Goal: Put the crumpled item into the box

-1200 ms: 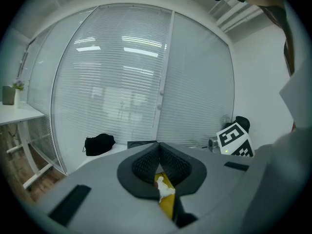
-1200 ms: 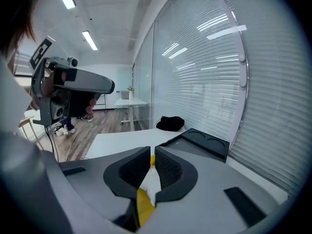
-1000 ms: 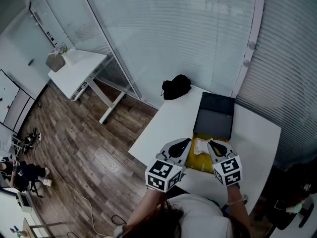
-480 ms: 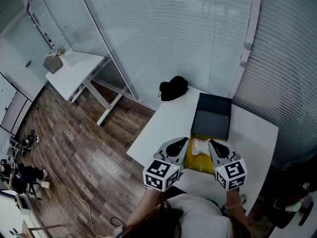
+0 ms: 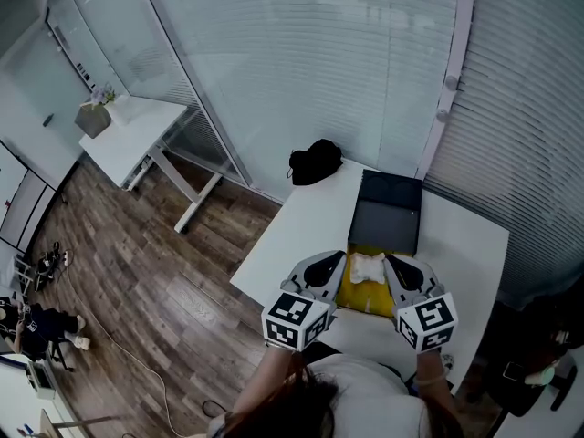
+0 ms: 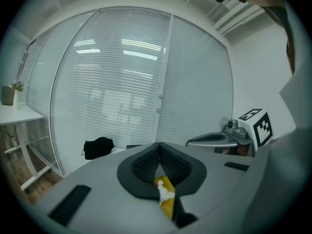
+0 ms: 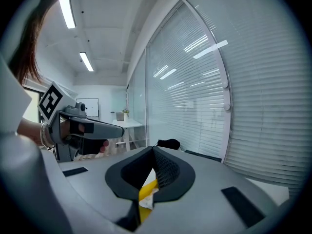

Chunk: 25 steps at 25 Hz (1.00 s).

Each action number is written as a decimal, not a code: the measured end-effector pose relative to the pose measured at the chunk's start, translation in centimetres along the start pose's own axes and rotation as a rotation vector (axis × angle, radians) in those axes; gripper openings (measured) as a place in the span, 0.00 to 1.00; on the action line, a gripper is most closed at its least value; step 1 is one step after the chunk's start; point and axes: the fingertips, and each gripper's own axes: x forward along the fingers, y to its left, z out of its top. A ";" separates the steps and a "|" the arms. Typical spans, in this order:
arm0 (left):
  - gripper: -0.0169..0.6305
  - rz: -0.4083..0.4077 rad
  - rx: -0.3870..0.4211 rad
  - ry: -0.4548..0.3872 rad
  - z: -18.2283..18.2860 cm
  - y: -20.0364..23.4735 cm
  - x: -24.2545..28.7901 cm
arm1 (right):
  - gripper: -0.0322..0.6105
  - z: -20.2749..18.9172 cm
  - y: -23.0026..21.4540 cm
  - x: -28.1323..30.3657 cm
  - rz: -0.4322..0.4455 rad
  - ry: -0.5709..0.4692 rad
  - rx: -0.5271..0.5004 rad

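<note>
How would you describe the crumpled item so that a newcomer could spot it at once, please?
Start at the white table beside the blinds and find the dark box on it. Against its near edge lies a yellow sheet, and the crumpled item sits on that. It is the only pale, wrinkled lump there; the box is dark and the bag black.

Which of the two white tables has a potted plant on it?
The far table at upper left, by the glass wall: the plant stands at its end. The near table carries a yellow box and black bag.
</note>
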 end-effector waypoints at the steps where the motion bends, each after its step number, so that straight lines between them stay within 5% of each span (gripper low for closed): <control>1: 0.05 -0.001 0.000 -0.001 0.0 0.0 -0.1 | 0.09 0.1 0.1 -0.1 -0.002 -0.001 -0.003; 25: 0.05 0.003 -0.007 -0.005 -0.3 -0.5 -0.6 | 0.09 0.3 -0.1 -1.0 -0.029 0.012 -0.033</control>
